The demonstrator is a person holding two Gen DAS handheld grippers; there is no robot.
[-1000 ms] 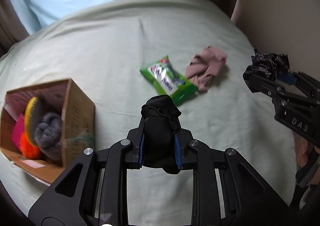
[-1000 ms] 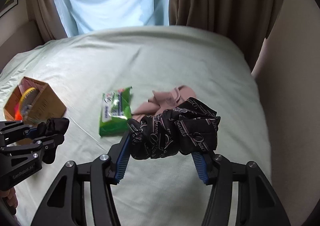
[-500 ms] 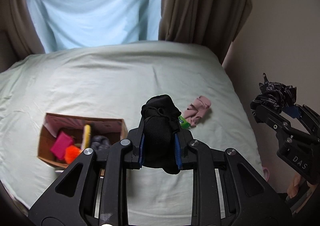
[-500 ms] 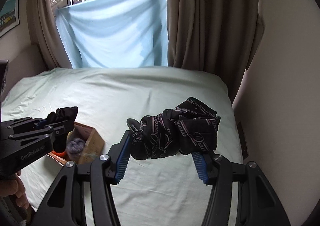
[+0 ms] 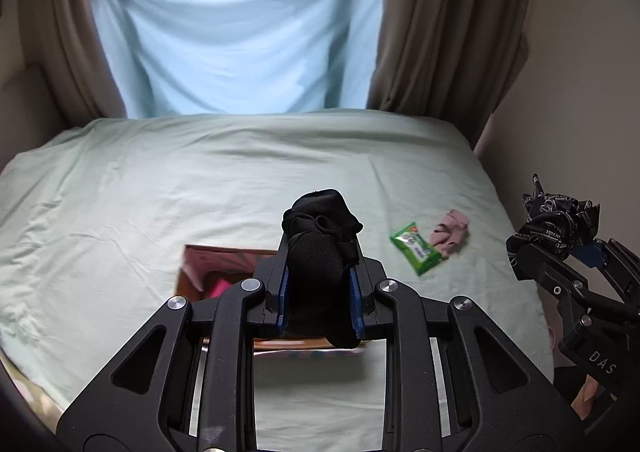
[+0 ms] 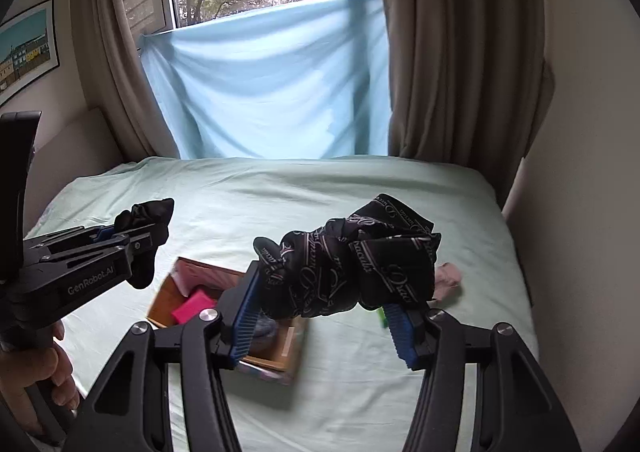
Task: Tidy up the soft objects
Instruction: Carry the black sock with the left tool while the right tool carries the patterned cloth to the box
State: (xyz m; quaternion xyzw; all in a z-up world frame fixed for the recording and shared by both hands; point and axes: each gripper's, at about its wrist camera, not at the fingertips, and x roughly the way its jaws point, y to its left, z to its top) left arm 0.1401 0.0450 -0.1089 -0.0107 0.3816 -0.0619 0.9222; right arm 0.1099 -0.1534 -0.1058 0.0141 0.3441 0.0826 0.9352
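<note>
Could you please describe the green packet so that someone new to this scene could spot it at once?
On the pale green bedsheet, look right of the open cardboard box. The flat glossy green packet lies there, touching a crumpled pink cloth; it alone is shiny and printed.

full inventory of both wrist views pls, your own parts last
sock: 1, black, in left hand-held gripper
scarf: 1, black, pale script print, in right hand-held gripper
box: 1, brown cardboard, on bed, pink item inside
packet: 1, green, on bed right of box
cloth: 1, pink, touching packet
bed: 1, pale green sheet
curtains: 2, brown, flanking window
sheet: 1, light blue, over window
picture: 1, left wall
left hand-held gripper: shut on sock
right hand-held gripper: shut on scarf
hand: 1, holds left handle
</note>
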